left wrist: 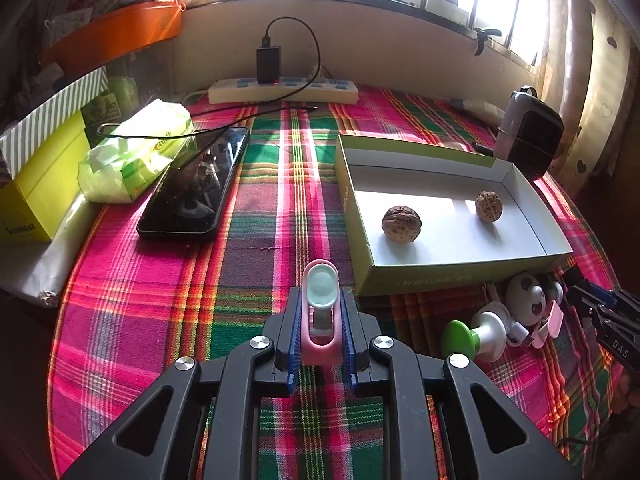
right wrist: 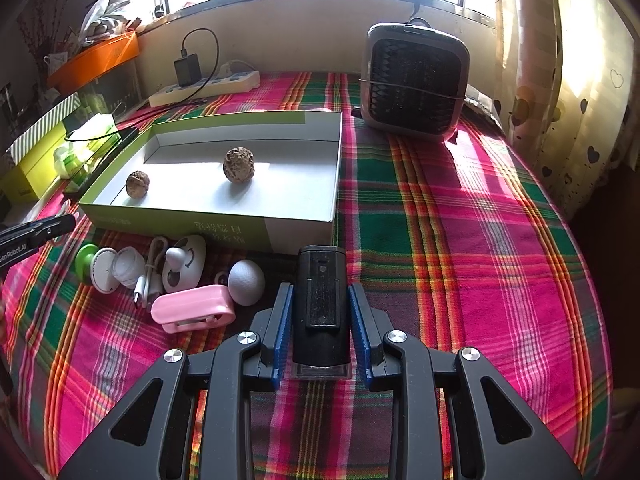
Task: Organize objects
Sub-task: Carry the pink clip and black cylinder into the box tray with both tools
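Left claw: closed on a small pink plastic clip-shaped case with a pale round lens at its tip, held just above the red, pink and green plaid cloth of the surface, near the front left corner of the shallow green-sided cardboard box with white floor. Right claw: gripping a black rectangular plastic gadget, just short of the same box's front wall. Box contents: two brown wrinkled walnuts, well apart. Unsorted, in front of the box: a second pink clip-shaped case, a grey egg-shaped piece, a white panda-faced item, a white cable, a white round lidded pot and a green-and-white knob. Handling, as judged: lift each held piece clear of the box wall, lower it onto bare white floor away from the walnuts, and let go only once it rests; take the hands in turn so the claws do not meet over the box. Unclear: the black gadget's purpose, its far end, and the parts of the small pile that overlap.
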A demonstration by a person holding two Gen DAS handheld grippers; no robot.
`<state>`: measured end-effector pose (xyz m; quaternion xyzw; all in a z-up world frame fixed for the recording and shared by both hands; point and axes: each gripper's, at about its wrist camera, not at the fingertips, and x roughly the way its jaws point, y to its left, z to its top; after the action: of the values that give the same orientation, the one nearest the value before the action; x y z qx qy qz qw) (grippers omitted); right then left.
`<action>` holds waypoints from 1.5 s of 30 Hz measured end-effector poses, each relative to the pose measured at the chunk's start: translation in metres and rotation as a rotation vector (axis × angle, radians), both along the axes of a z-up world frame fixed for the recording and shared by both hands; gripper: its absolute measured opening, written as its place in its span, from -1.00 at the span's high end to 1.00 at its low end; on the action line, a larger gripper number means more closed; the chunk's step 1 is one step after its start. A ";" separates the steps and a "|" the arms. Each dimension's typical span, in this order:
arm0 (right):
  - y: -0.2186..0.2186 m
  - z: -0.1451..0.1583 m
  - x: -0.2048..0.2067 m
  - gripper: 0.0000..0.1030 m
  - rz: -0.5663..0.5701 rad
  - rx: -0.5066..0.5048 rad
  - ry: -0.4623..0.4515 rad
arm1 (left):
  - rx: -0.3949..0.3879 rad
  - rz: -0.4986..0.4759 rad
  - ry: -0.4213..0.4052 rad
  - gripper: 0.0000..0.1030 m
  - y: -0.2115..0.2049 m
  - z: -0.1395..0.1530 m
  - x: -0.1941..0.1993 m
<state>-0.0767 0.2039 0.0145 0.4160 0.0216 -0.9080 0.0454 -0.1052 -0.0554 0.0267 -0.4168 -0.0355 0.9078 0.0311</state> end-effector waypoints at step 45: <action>-0.029 0.019 -0.133 0.44 0.059 -0.029 -0.061 | -0.001 -0.163 -0.034 0.69 0.085 0.015 -0.133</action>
<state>-0.2093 0.1753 0.0339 0.4419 0.0192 -0.8934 0.0786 -0.2379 0.0297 0.0418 -0.4336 -0.0015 0.8951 0.1038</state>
